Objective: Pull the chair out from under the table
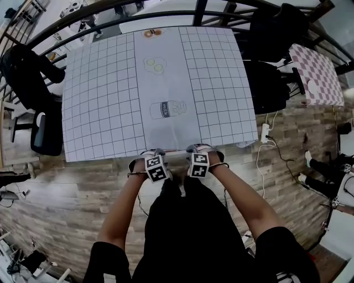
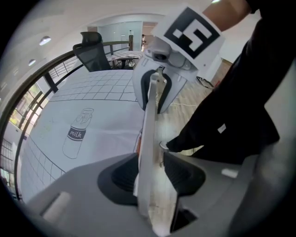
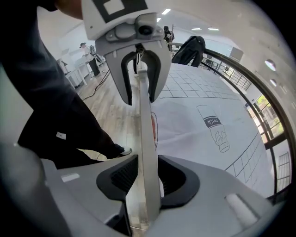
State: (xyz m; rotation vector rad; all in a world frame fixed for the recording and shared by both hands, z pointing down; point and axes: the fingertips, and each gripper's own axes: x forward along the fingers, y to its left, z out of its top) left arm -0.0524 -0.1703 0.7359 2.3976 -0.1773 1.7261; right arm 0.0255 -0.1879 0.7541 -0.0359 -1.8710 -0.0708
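The chair shows only as the thin pale top rail of its back (image 1: 176,155), right at the near edge of the table (image 1: 99,99), which has a white grid cloth. Its seat is hidden by the person's dark clothes. Both grippers point steeply down over that rail. My left gripper (image 1: 154,153) straddles the rail (image 2: 149,120), jaws open, the pads (image 2: 124,177) close beside it without pressing. My right gripper (image 1: 195,150) sits a hand's width along the same rail (image 3: 144,120), also open around it. Each gripper view shows the other gripper ahead, the right one (image 2: 162,88) and the left one (image 3: 138,78).
A milk bottle drawing (image 1: 166,109) marks the cloth's middle strip. Black office chairs stand at the left (image 1: 33,83) and right (image 1: 271,55) of the table. A power strip with cables (image 1: 264,132) lies on the wood floor at right. A curved railing (image 1: 110,14) runs behind.
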